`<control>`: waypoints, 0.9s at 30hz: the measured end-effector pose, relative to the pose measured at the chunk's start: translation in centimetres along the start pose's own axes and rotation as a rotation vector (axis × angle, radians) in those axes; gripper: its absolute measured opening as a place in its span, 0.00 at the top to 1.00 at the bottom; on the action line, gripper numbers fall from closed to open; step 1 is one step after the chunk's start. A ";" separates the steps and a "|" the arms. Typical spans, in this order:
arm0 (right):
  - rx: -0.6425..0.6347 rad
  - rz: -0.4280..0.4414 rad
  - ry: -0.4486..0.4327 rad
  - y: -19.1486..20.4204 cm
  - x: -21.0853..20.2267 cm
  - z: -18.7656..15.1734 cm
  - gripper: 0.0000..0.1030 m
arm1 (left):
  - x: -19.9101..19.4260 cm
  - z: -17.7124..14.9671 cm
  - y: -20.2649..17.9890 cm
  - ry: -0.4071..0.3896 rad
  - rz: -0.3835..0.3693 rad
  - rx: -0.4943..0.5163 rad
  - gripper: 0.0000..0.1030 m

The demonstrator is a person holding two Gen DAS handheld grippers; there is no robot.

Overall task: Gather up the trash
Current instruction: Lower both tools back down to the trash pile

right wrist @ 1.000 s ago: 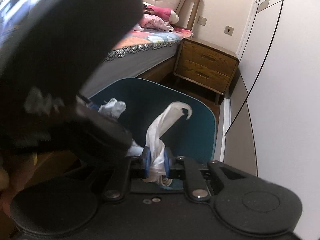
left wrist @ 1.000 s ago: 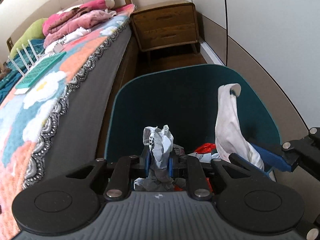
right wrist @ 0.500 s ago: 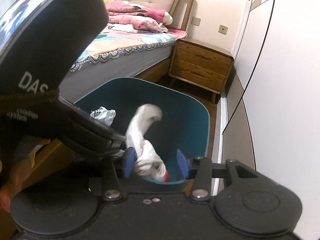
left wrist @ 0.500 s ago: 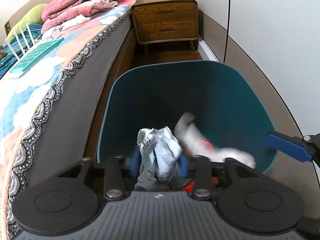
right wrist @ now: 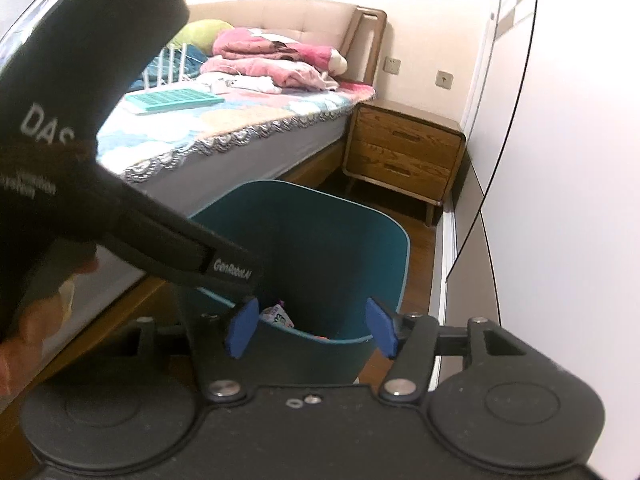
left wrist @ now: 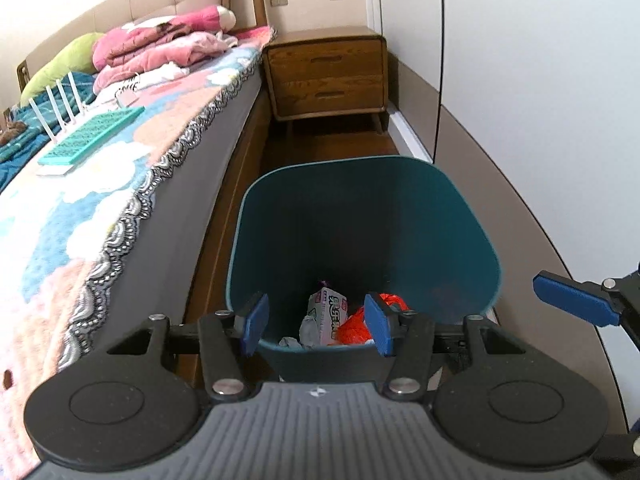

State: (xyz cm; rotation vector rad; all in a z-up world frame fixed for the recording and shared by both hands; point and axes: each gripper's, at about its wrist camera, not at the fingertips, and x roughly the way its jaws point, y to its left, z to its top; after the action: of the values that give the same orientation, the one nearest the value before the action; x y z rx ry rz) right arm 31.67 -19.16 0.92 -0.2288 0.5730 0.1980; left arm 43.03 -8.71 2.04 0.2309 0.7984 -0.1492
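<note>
Both the left gripper (left wrist: 316,328) and right gripper (right wrist: 310,330), jaws just opened and empty, hang above the teal bin's (left wrist: 472,216) near rim, the dropped trash (left wrist: 332,316) lying straight below.

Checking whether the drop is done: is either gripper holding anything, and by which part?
Nothing is held: left gripper and right gripper are open and empty above the bin.

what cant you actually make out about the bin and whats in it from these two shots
- Left wrist view: the near floor of the teal bin is cut off by its near rim and the left claw; only a printed packet and something red-orange show.
- Packet print: too small to read.
- Right wrist view: the bin's inside is nearly all hidden behind its near wall; the left claw's body blocks its left side.
- Bin base and floor contact: hidden in both views.
</note>
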 end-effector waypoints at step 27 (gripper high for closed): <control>0.283 0.088 0.108 -0.6 -3.8 -13.9 0.35 | -4.7 -17.3 0.0 0.085 -0.027 0.050 0.50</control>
State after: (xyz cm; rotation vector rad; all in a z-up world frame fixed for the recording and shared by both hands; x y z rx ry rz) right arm 21.57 -23.95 -8.17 0.0611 0.7113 0.1878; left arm 27.84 -3.98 -6.27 0.2758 0.8836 -0.1857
